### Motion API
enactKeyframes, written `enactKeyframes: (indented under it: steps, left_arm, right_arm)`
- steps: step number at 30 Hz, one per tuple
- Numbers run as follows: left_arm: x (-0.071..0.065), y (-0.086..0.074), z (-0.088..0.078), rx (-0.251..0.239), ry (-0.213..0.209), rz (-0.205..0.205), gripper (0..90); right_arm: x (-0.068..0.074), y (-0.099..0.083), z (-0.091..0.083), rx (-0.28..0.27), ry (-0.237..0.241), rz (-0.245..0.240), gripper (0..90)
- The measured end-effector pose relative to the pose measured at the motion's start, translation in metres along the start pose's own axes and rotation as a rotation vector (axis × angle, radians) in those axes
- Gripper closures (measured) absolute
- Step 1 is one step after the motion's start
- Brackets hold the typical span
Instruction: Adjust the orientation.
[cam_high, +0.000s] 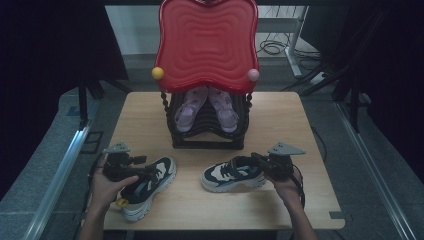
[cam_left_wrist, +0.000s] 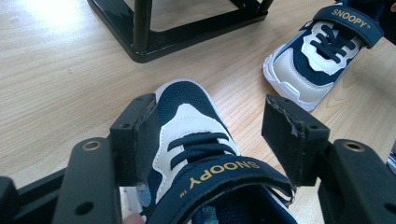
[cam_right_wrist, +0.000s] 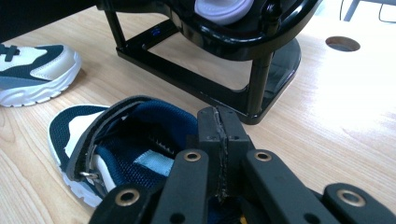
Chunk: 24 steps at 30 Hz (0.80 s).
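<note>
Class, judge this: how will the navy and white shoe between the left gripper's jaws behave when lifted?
The shoe is small, so probably light. Its mesh upper may squash under the pads. The flat sole suggests it won't roll.

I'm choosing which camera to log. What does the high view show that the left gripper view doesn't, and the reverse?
High view's extras: the red tray and purple sandals on the black rack. Left gripper view's extras: SNOOPY lettering on the straps. Shared: the left sneaker, the right sneaker, the rack's base, the wooden table.
</note>
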<state>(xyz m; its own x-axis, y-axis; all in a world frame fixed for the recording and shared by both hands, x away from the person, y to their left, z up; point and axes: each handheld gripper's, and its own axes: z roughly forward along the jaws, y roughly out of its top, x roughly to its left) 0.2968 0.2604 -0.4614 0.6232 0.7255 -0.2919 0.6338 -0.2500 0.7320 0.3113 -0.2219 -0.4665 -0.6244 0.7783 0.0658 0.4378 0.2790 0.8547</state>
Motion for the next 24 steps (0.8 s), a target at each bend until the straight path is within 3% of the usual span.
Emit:
enactKeyframes:
  steps: [10, 16, 24]
  left_arm:
    - [0.0, 0.0, 0.0, 0.001, 0.002, 0.0, 37.3]
    - [0.0, 0.0, 0.001, 0.003, 0.002, 0.0, 37.3]
    - [-0.001, 0.0, 0.002, 0.006, 0.002, 0.0, 37.3]
  right_arm:
    - [-0.008, 0.005, -0.014, -0.064, -0.039, 0.016, 89.8]
    - [-0.019, 0.003, -0.013, -0.065, -0.063, 0.034, 89.7]
    - [-0.032, -0.004, 0.002, -0.045, -0.024, 0.05, 90.0]
